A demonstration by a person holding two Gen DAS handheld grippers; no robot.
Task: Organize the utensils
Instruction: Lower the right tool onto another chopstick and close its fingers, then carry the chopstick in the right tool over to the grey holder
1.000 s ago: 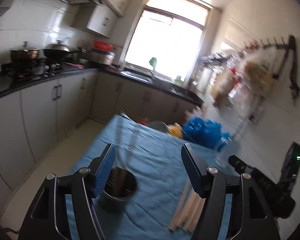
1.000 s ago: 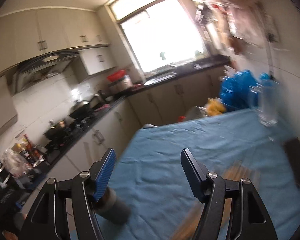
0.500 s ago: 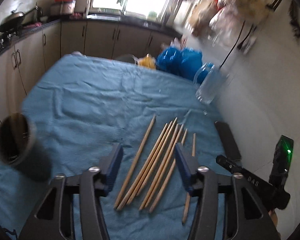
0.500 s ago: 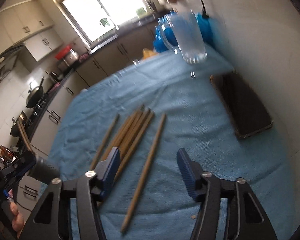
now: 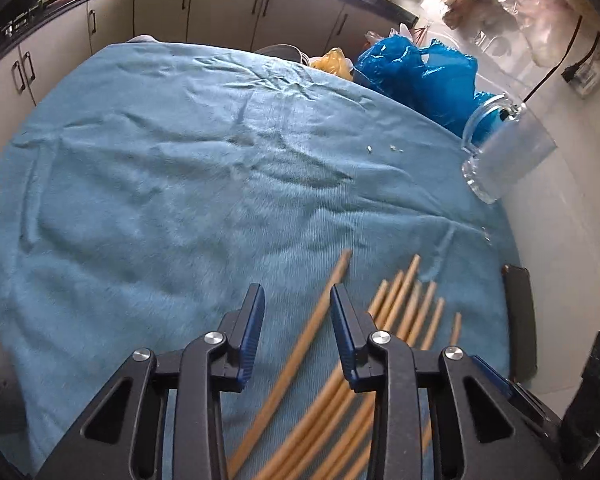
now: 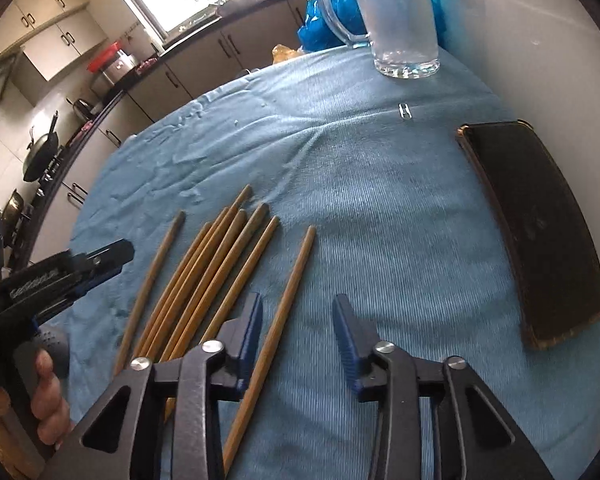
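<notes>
Chopsticks: we are seeing them lying loose on the blue cloth, side by side, long axes running away from us and fanning slightly.
Left gripper: we are closing its jaws around the leftmost stick, which is passing between the pads along their line; no pad is pressing on it yet.
Right gripper: we are closing these jaws too, over the rightmost stick, lying apart from the bunch, nearer the left pad and not yet pinched.
Nearer hand: each is taking its own outer stick.
Coming move: we are judging both sticks need pinching across their width.
</notes>
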